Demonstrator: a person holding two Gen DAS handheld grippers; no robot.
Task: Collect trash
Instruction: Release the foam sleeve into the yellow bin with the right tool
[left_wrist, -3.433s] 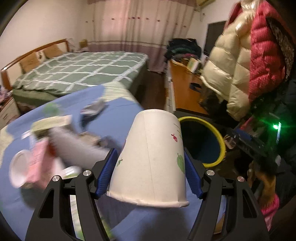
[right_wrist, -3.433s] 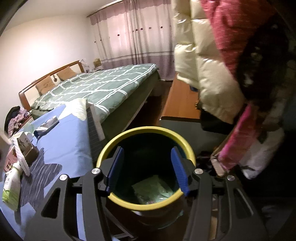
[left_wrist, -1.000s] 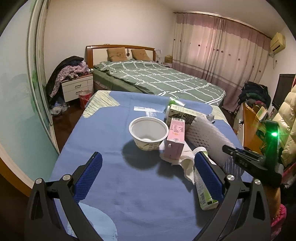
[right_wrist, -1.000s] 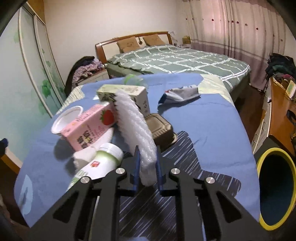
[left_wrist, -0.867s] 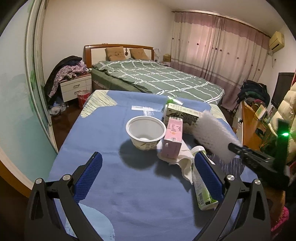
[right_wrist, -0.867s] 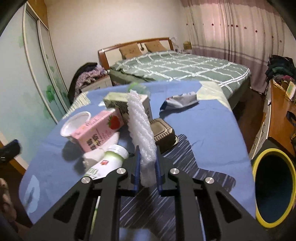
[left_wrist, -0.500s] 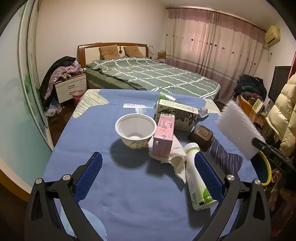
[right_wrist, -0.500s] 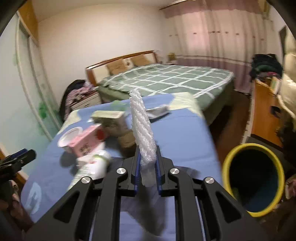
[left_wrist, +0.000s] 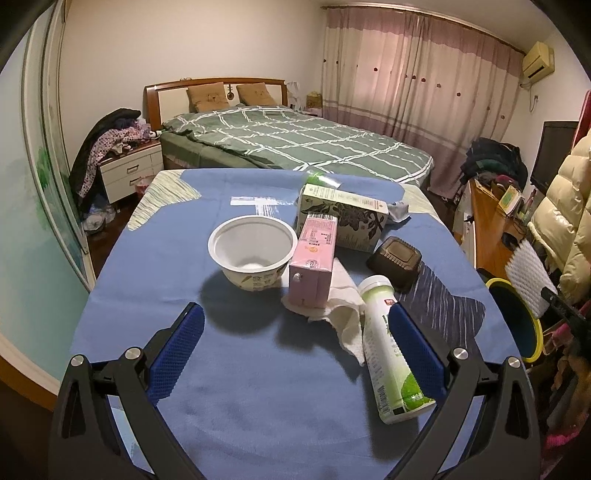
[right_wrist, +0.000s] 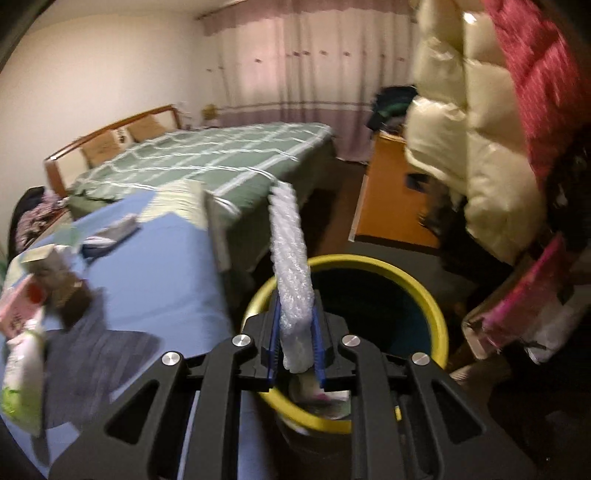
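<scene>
Round yellow-rimmed bin (right_wrist: 436, 314) under right tongs (right_wrist: 295, 332) pinching knobbly white foam netting (right_wrist: 290, 254); left tongs (left_wrist: 295, 343) wide, empty.

On the table (left_wrist: 229, 369) the bowl (left_wrist: 252, 252) sits left of the carton (left_wrist: 313, 266) — bottle (left_wrist: 388, 350) right, box (left_wrist: 343, 216) behind; the bin (left_wrist: 517, 321) stands off its right edge.

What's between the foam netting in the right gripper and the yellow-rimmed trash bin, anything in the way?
Nothing visible. The right gripper grips the white foam netting right over the near rim of the yellow-rimmed bin, whose mouth is open, with some trash low inside.
</scene>
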